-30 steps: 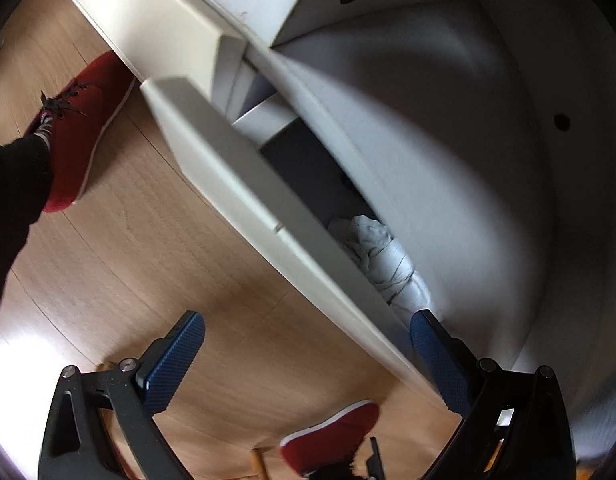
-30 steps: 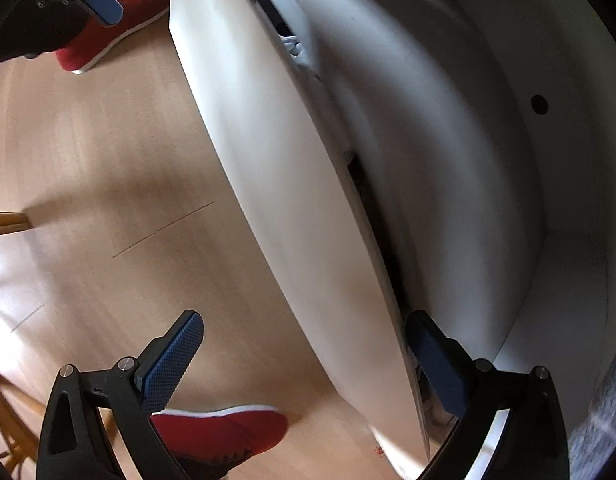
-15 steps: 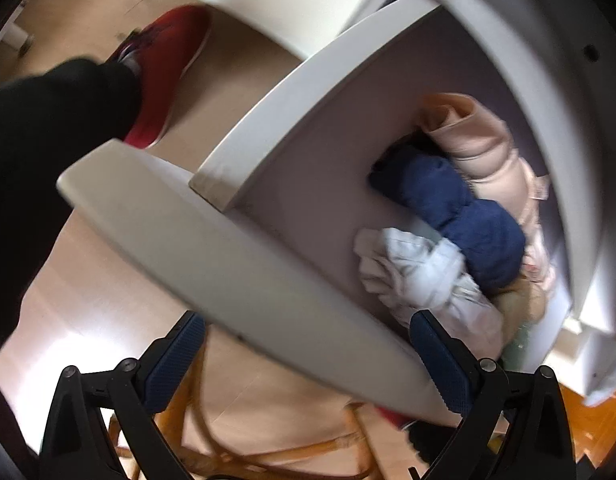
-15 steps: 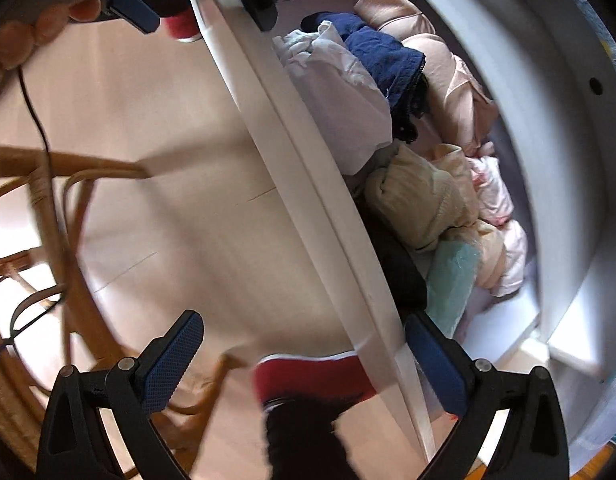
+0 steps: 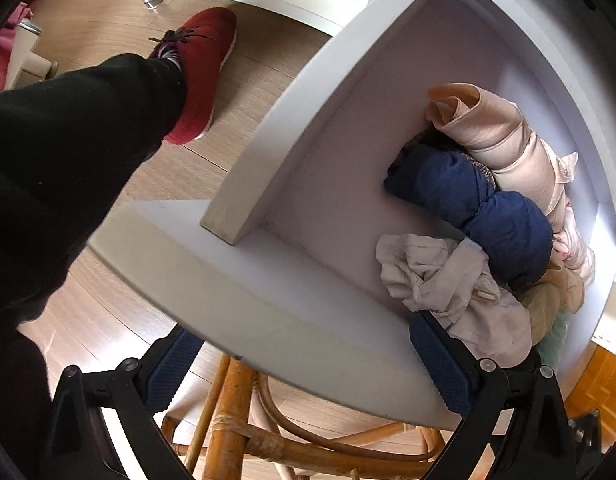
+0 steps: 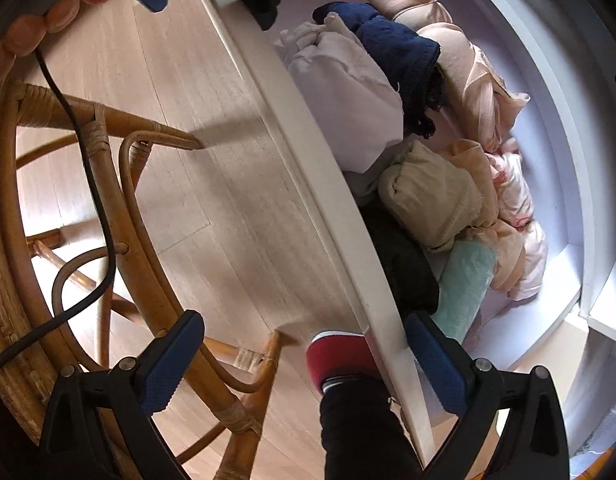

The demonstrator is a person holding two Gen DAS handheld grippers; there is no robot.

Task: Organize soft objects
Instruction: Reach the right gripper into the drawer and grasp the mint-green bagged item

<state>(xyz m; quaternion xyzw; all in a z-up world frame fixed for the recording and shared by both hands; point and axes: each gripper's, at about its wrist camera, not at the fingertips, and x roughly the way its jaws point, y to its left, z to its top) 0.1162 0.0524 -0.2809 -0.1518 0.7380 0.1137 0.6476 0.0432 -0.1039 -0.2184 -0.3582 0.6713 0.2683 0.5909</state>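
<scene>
A white drawer (image 5: 268, 320) stands pulled out, with soft clothes piled at its right end. In the left wrist view I see a peach satin roll (image 5: 500, 136), a navy roll (image 5: 480, 208) and a crumpled cream cloth (image 5: 448, 280). The right wrist view adds a beige roll (image 6: 428, 196), a mint green roll (image 6: 464, 284), a black cloth (image 6: 404, 268) and pink pieces (image 6: 516, 192). My left gripper (image 5: 304, 360) is open and straddles the drawer's front panel. My right gripper (image 6: 304, 348) is open too, astride the same front panel (image 6: 308, 160) further along.
A rattan chair (image 6: 108, 200) stands on the wooden floor just in front of the drawer, with a black cable (image 6: 100, 208) hanging across it. A person's black trouser leg (image 5: 68, 160) and red shoes (image 5: 204, 68) are close on the left.
The drawer has gone from almost shut to pulled well out, which uncovers the pile of clothes. Both grippers came back with its front panel, and the chair came into view.
</scene>
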